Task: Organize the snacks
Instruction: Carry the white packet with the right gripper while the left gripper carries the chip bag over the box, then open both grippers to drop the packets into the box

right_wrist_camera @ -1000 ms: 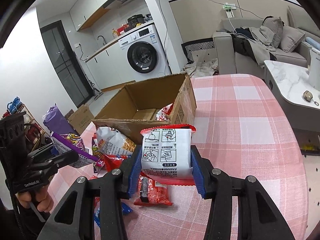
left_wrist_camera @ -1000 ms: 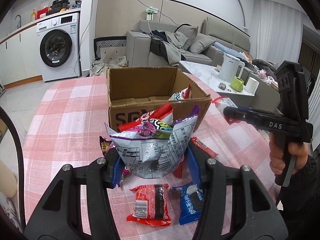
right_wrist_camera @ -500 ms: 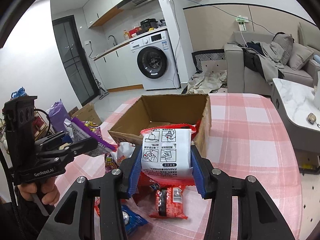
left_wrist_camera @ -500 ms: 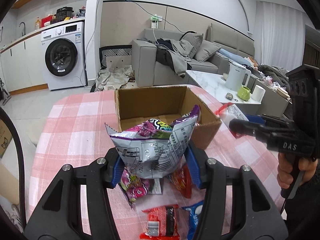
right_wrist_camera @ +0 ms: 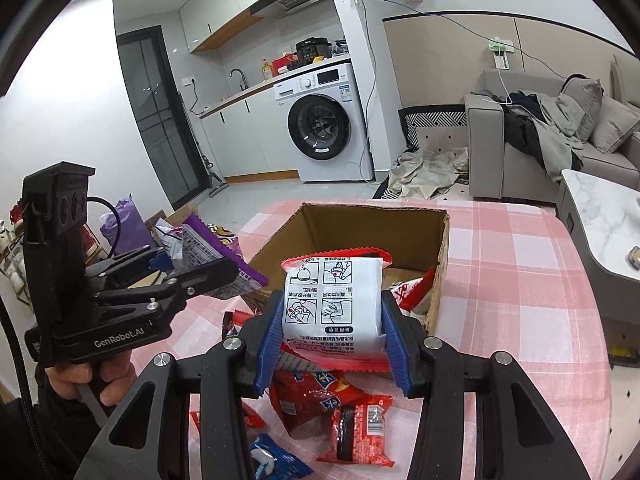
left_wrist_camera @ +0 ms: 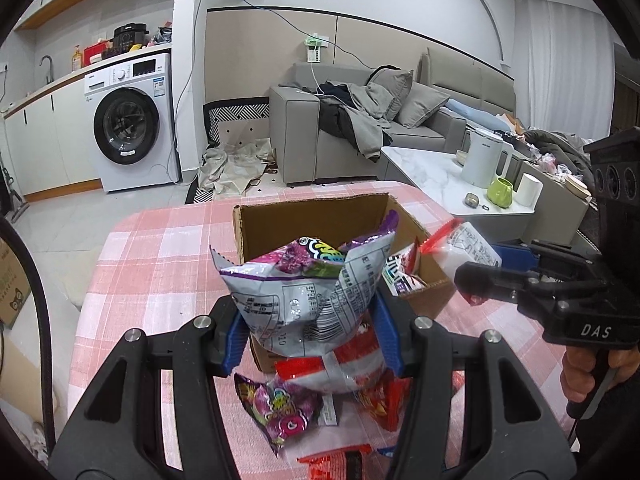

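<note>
Gripping a purple snack bag [left_wrist_camera: 308, 292] in the left gripper [left_wrist_camera: 310, 334] and a white-and-red packet [right_wrist_camera: 332, 304] in the right gripper [right_wrist_camera: 330, 340], the person holds both above the open cardboard box [right_wrist_camera: 440, 248], apparently to drop them in.

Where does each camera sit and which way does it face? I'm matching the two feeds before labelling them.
Left wrist: sits on the left gripper, looking down over its purple snack bag at the cardboard box; the right gripper and hand show at right.
Right wrist: sits on the right gripper, looking over its white packet at the box; the left gripper and hand show at left.
Shared: box, checked tablecloth, washing machine, sofa.
</note>
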`<state>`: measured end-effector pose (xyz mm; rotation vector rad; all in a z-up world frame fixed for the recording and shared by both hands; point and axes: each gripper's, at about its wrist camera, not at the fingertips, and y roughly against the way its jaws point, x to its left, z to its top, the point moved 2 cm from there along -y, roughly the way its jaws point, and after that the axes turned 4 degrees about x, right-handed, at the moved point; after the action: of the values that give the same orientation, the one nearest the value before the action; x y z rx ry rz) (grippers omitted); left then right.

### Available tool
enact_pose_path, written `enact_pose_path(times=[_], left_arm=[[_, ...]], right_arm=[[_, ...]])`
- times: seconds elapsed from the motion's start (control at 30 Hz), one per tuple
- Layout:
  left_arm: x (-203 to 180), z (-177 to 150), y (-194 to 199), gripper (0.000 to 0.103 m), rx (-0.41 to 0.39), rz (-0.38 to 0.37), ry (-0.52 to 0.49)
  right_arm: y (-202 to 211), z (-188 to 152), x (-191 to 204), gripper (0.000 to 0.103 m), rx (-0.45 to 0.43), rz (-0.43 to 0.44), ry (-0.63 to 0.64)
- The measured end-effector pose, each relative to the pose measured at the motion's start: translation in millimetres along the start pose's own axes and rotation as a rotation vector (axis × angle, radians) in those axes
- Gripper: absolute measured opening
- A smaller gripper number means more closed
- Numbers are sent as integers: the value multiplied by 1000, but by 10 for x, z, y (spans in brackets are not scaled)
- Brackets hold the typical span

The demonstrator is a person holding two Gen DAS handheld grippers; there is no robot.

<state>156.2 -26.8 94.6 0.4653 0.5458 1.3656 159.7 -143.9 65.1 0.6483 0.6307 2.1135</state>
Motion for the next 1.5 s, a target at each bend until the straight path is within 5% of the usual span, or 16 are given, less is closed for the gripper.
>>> enact_pose_path(times=[0.53, 1.5], left_arm=[[89, 310, -559, 51, 24, 19, -2], [164, 335, -1440, 51, 117, 47, -15]], right_arm=[[-355, 219, -133, 47, 22, -14, -19], [-866, 309, -291, 47, 108, -13, -39]])
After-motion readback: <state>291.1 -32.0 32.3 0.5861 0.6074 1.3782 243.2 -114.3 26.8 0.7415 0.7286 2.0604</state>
